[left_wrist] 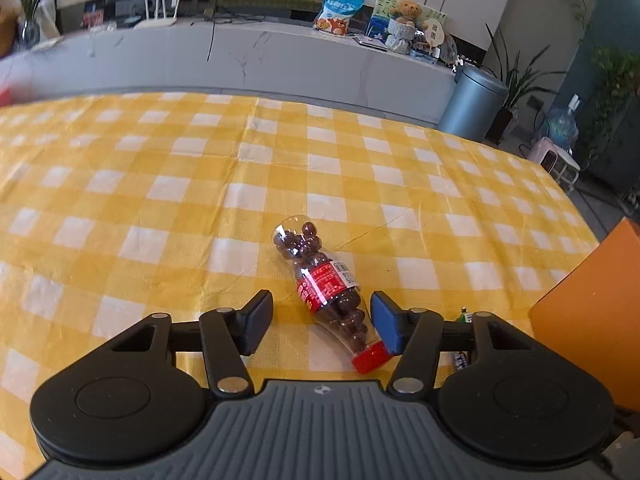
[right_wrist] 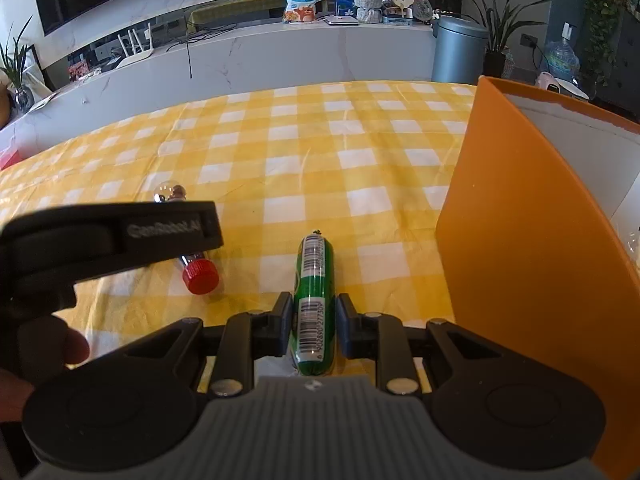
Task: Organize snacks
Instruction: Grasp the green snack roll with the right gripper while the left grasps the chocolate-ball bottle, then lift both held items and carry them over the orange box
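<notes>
- The right gripper [right_wrist: 312, 326] is nearest to me, its two dark fingers drawn in on either side of a green plastic-wrapped sausage stick printed with barcodes [right_wrist: 314, 300]. The pads look to be touching the wrapper, so I'd say it is clamped on it, though the sausage seems to lie flat on the cloth, not lifted.
- The left gripper [left_wrist: 322, 322] is spread wide — fingers well apart, holding nothing. Between them lies a small clear plastic bottle of brown chocolate balls with a red label and red cap [left_wrist: 326, 292], on its side, cap end toward the gripper and just beside the blue-padded right finger [left_wrist: 386, 326].
- Both snacks rest on the yellow-and-white checked tablecloth [left_wrist: 200, 168], the bottle to the left of the sausage.
- To the right stands a tall orange box with a white inside [right_wrist: 520, 280], open at the top — the likely place for the snacks.
- What could go wrong, as I judge it: the slick, rounded sausage could slip or pivot if gripped off-centre, and the box wall is high, so a low lift would knock it. The bottle is round and tapered; fingers closing near the neck could squirt it out or roll it away.
- Beyond the table a grey bin [left_wrist: 472, 100] and a marble ledge [left_wrist: 260, 56] sit well apart.
</notes>
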`<state>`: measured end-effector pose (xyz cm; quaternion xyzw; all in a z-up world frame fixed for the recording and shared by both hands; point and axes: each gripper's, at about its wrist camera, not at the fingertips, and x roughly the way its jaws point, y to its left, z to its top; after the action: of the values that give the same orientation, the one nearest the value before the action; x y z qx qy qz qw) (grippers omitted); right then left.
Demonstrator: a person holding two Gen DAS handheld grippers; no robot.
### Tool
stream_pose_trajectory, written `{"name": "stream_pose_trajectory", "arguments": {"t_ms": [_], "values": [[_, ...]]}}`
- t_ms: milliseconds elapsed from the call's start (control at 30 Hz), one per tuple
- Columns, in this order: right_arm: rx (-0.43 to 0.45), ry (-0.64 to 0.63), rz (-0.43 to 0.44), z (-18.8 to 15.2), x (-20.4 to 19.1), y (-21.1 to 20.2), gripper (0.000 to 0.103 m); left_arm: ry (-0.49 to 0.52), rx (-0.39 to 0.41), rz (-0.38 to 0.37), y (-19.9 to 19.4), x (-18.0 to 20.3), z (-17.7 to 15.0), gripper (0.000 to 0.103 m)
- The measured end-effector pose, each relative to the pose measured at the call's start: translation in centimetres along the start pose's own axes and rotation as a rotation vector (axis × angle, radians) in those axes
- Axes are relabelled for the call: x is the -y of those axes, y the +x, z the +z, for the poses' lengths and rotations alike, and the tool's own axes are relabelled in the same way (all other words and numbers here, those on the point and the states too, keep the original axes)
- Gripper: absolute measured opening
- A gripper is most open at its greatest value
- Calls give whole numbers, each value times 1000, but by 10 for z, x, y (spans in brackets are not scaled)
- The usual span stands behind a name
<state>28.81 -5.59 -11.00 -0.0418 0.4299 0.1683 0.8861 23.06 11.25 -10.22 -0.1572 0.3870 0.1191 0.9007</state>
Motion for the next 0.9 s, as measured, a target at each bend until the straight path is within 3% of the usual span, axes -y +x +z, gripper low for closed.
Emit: {"name": "stream_pose_trajectory", "arguments": {"t_ms": [67, 100, 133, 467, 900], "values": [[2, 3, 2, 1, 0, 0, 22, 16, 2, -9, -2, 1, -1, 51], [2, 6, 3, 1, 0, 0, 22, 27, -1, -10, -3, 2, 0, 37], [2, 8, 3, 1, 0, 0, 22, 39, -6, -16, -3, 2, 0, 35], [-11, 24, 6, 4, 1, 0, 21, 42, -31, -36, -17, -12, -7, 34], [-69, 103, 98, -18, 8, -27, 21, -33, -52, -88, -60, -34, -34, 34]]}}
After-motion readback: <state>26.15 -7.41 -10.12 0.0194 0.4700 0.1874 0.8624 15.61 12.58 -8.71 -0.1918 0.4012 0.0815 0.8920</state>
